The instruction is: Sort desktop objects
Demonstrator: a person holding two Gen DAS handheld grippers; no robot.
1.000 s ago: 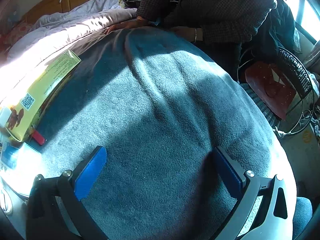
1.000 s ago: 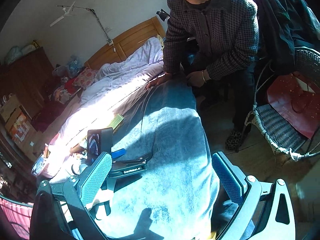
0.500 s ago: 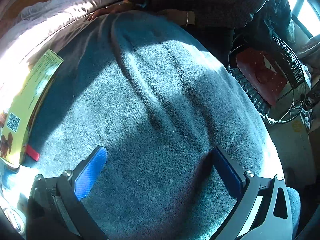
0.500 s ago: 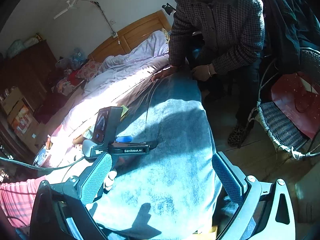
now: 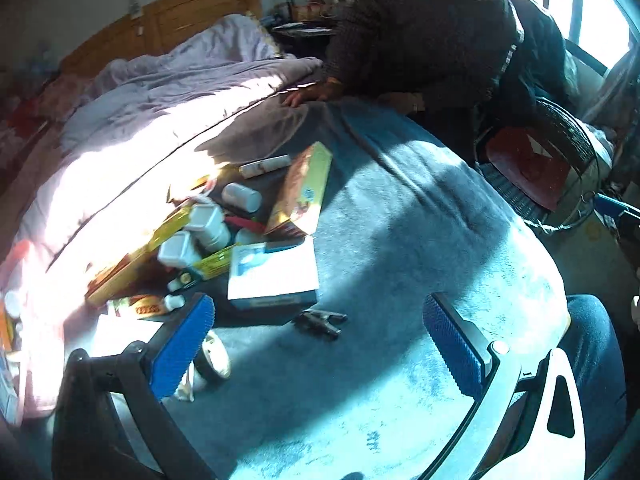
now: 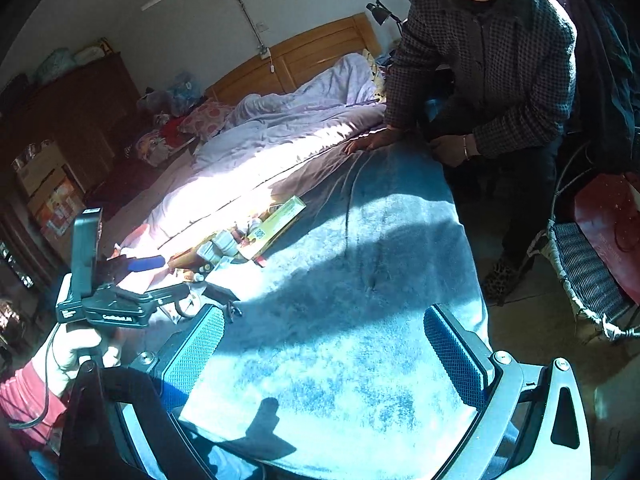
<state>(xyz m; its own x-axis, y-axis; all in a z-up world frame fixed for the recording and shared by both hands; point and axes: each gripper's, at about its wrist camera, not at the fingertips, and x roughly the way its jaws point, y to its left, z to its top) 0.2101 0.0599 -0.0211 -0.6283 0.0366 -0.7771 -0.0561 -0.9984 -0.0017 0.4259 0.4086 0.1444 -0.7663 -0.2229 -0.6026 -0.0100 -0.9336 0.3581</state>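
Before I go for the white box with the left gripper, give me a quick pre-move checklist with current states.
1. Left gripper open, nothing held: ok.
2. Right gripper open, nothing held: ok.
3. White box in view, top uncovered: ok.
4. Space around the box: not ok, the yellow box leans at its far edge and a black clip lies just in front.
5. Bystander's hand far from the pile: ok.
6. Box weight: cannot tell.

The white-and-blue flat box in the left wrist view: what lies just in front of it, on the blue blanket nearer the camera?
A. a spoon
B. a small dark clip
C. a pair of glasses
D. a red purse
B: a small dark clip lies on the blue blanket just below the white-and-blue flat box.
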